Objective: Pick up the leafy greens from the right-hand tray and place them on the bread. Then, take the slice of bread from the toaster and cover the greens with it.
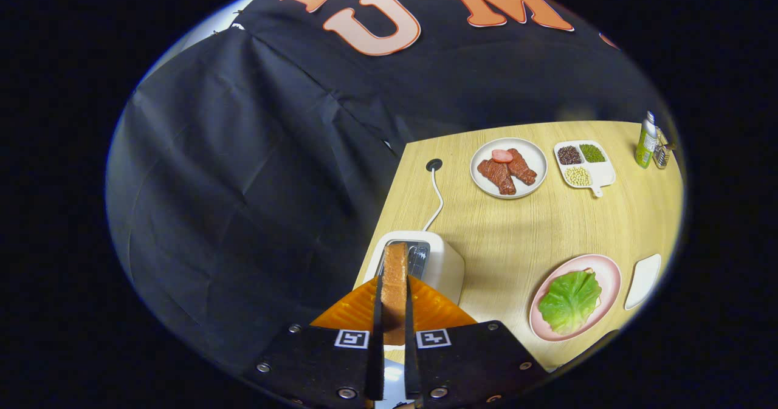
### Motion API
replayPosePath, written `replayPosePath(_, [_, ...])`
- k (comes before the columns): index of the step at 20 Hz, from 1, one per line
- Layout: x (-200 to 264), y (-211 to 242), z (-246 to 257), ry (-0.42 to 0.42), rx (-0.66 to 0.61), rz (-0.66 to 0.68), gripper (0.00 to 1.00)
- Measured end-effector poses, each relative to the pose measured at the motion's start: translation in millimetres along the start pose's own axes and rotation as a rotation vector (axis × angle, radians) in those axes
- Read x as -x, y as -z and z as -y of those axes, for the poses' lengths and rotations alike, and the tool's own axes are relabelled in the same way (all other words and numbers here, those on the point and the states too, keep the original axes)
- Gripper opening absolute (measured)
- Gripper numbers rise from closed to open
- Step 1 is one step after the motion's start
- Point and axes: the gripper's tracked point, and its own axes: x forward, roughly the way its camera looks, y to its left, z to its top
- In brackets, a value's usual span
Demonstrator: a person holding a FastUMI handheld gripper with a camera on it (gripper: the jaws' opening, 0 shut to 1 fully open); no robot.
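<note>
The gripper (393,312) pinches the slice of bread (395,287) edge-on between both fingers, held just above the toaster (447,263); the leafy greens (570,301) lie on the pink plate (609,275) (bread peeking out beneath them) across the wooden table (516,226).

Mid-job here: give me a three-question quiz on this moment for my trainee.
1. True or false: the tongs are shut on the toasted brown bread slice above the white toaster.
2. Where do the crinkled green leafy greens lie? A) on the pink round plate B) on the white round plate with the reddish meat pieces C) in the white three-part dish.
3. Fill in: the toaster's white cord runs to a ___ in the wooden table.

Key: 1 true; 2 A; 3 hole.
</note>
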Motion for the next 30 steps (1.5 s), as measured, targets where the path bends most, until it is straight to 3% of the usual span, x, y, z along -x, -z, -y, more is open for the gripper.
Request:
replayPosePath(16, [31.7, 30.8, 114.5, -0.004, -0.040, 0.008, 0.14])
replayPosePath(30, [30.3, 78.9, 196.2, -0.010, -0.042, -0.034, 0.14])
